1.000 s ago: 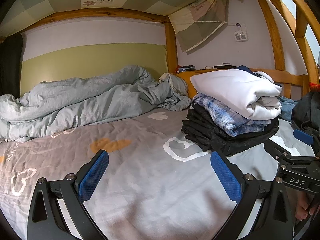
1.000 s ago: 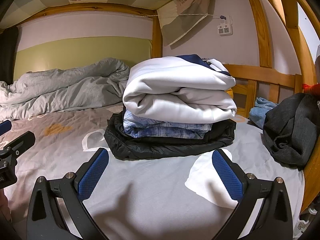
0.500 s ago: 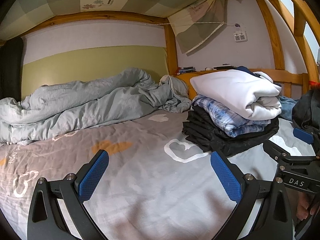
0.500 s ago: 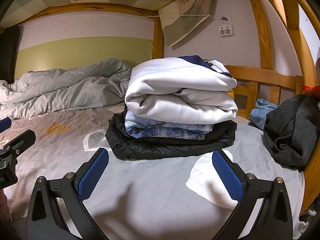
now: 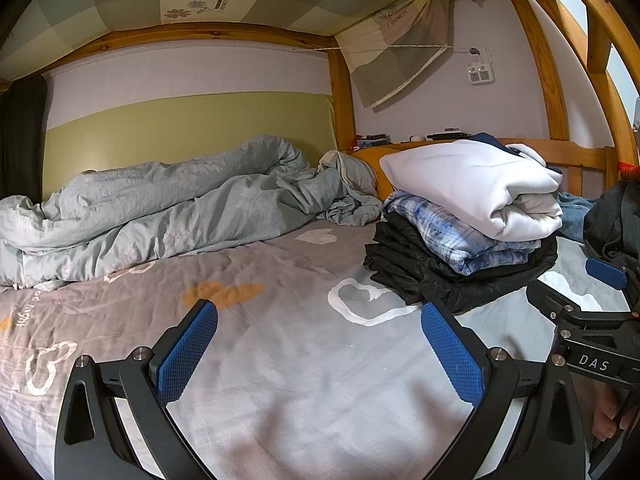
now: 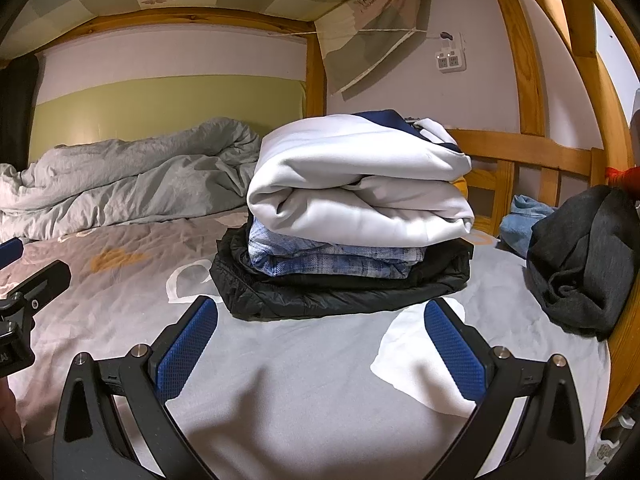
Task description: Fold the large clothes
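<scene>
A stack of folded clothes sits on the grey bed sheet: a white garment on top, a blue plaid one under it, a black jacket at the bottom. The same pile, with its white garment on top, lies to the right in the left wrist view. An unfolded dark grey garment is heaped at the right rail, with a blue denim piece behind it. My left gripper is open over bare sheet. My right gripper is open just in front of the stack, holding nothing.
A crumpled pale grey duvet runs along the back wall. Wooden bunk posts and a slatted rail close off the right side. A shelf with small items sits behind the pile. A person's toes show at lower right.
Both grippers have drifted slightly; the view has tilted up a little and the stack sits marginally higher and further right. Nothing was grasped or released.
</scene>
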A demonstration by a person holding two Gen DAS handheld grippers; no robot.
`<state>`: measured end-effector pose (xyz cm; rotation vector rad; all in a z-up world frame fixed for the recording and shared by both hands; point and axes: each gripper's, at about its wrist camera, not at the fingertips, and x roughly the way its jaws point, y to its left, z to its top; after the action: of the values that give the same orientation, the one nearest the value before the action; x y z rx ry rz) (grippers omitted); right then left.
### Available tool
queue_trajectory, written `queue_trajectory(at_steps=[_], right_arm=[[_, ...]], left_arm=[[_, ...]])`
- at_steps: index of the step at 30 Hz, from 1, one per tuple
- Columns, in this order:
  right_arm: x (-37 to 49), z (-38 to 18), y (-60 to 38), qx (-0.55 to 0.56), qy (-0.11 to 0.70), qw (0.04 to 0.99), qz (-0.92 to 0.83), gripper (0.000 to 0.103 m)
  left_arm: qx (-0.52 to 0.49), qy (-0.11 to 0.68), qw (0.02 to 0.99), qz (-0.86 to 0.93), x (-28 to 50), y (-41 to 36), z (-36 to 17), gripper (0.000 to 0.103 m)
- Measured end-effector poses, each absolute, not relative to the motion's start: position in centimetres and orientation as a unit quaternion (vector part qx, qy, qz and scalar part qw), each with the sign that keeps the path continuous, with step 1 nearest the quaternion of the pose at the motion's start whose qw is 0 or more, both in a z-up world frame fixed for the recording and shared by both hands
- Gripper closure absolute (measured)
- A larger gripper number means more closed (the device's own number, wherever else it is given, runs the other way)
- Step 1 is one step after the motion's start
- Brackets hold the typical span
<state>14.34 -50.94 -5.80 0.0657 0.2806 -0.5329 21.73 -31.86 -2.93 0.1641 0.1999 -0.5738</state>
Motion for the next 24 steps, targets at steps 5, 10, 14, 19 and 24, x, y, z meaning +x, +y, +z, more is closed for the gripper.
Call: queue_trajectory(at_steps=[5,10,14,19,24], right_arm=[[14.4,-5.9,-50.8,0.026,0.138,0.954,-0.265,0.001],[14.6,-5.9,-50.0,0.002,0.136,0.954,-0.266,0.001],[14.6,-5.9,-49.5,-0.016,0.133,0.954,-0.268,0.001],[15.1,-6.0,-48.2,-0.050,0.136,0.954,-0.264,0.001],[15.3,-6.1,-48.1,-0.053,0.137,0.953,-0.264,0.001]], left_arm=[[0.083,0.095,0.951,-0.283,21.8,-31.9,-2.8,0.000],[0.079,0.097,0.951,-0.283,21.8,-31.9,-2.8,0.000],[0.078,0.097,0.951,-0.283,21.7,-31.9,-2.9,0.000],[0.078,0.097,0.951,-0.283,21.8,-31.9,-2.9,0.000],[0.078,0.096,0.951,-0.283,21.7,-32.0,-2.9,0.000]])
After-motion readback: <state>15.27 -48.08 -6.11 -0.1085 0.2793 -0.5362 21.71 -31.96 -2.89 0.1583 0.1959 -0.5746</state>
